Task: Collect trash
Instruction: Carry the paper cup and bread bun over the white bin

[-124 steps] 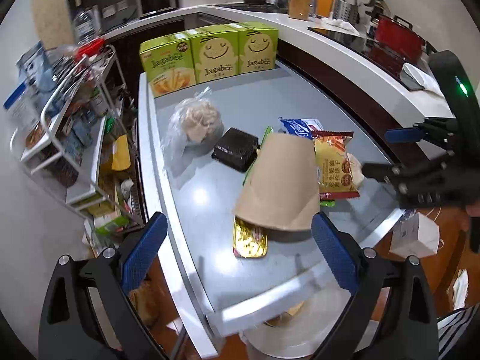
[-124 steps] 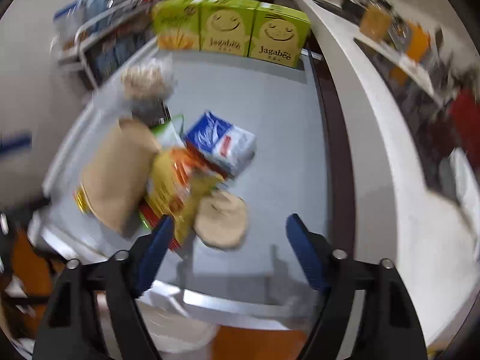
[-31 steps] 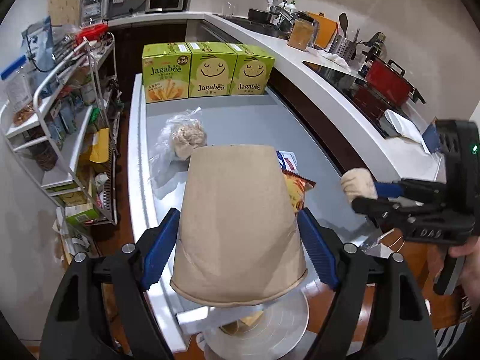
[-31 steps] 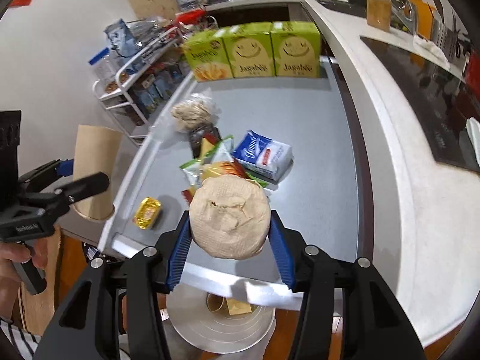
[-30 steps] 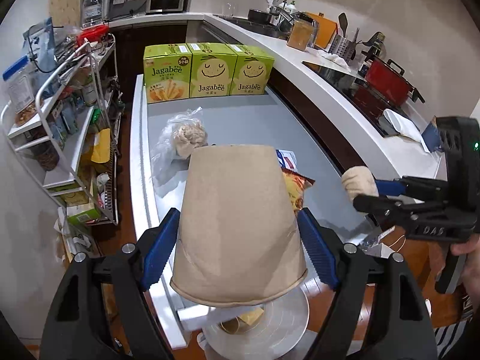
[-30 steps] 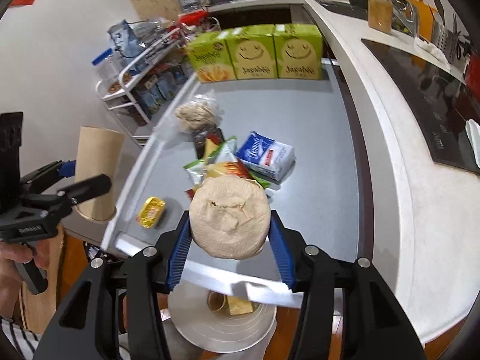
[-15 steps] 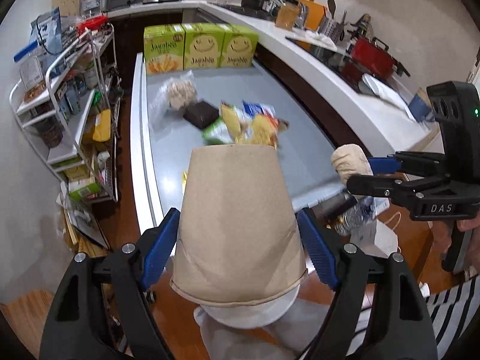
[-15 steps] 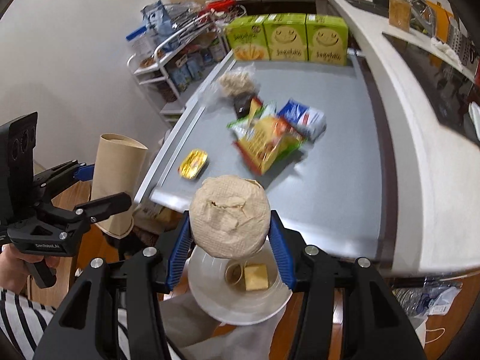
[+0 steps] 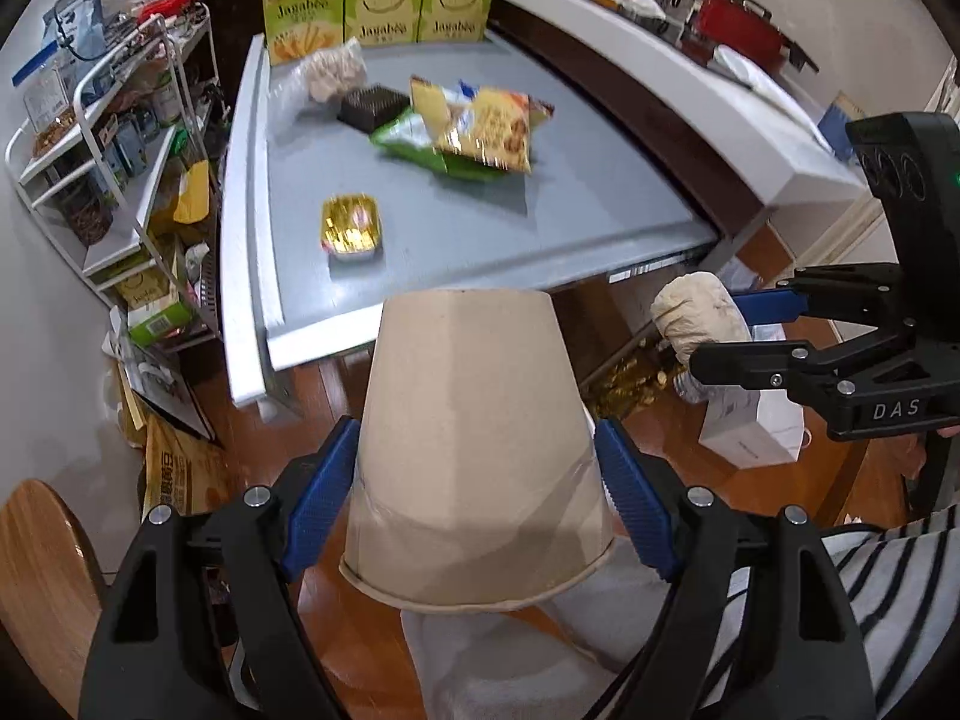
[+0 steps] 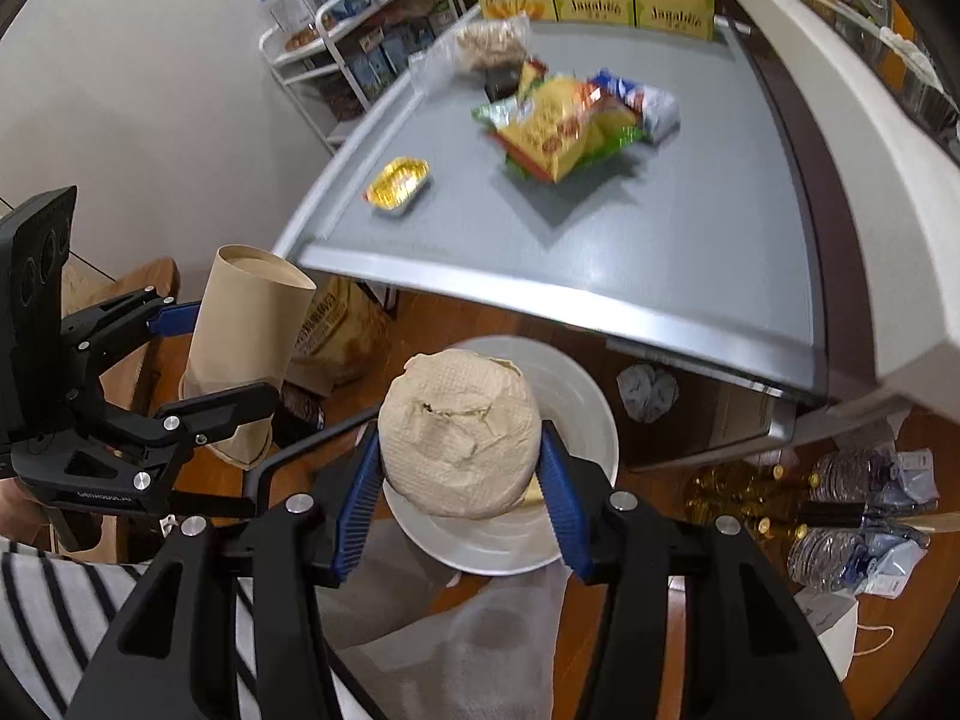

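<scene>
Whereas a second ago both loads hung above the table edge, they now sit off it, lower in frame. Bottom centre of the left view, the left gripper stays clamped on the paper cup. Bottom centre of the right view, the right gripper stays clamped on the crumpled napkin, directly over the white bin. Release probably comes next. Farther up, snack wrappers and a foil tray remain on the grey table, uncollected.
</scene>
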Demonstrator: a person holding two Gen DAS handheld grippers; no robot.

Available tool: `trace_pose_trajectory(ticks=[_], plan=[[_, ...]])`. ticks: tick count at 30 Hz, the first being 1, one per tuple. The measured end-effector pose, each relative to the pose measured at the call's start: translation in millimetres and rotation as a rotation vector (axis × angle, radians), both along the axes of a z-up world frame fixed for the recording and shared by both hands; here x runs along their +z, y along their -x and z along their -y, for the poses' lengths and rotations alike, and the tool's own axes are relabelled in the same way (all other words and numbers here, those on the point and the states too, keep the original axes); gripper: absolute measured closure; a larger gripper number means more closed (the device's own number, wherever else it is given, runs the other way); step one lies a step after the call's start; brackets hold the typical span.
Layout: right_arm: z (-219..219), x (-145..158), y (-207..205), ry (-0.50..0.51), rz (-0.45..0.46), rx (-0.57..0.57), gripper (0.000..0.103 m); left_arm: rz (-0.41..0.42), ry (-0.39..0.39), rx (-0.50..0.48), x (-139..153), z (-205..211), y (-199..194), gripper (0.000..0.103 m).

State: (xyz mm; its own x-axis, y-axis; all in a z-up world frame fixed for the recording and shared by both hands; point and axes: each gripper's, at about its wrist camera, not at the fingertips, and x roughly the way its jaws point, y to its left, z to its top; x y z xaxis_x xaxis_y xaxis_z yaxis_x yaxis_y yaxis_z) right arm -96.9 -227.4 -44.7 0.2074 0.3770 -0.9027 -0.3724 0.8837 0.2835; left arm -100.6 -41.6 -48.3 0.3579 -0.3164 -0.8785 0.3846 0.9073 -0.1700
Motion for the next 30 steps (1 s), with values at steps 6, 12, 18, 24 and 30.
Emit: trace_pose_trajectory(ticks=[6,12,18,24,30], plan=[[0.6,-26.4,-0.9,0.011,-0.042,-0.019,0.054,-0.035,-0.046,-0.030,-27.0,10.6,2.2,0.023],[-2.8,-51.6,-7.0,0.017,-0.086,-0.029,0.054,-0.084,-0.066,-0.047,-52.3,14.0,-0.2,0.023],[-7.6,-75.3,-12.1,0.035,-0.129,-0.030,0.054,-0.122,-0.102,-0.070,-75.3,18.5,-4.7,0.023],[-13.8,-95.1,-15.0,0.064,-0.166,-0.016,0.054,-0.162,-0.136,-0.093,-98.8,24.1,-9.9,0.023],[-13.1,-107.2,-21.9,0.079,-0.189,-0.045,0.054,-0.184,-0.161,-0.114,-113.7,29.2,-15.5,0.023]])
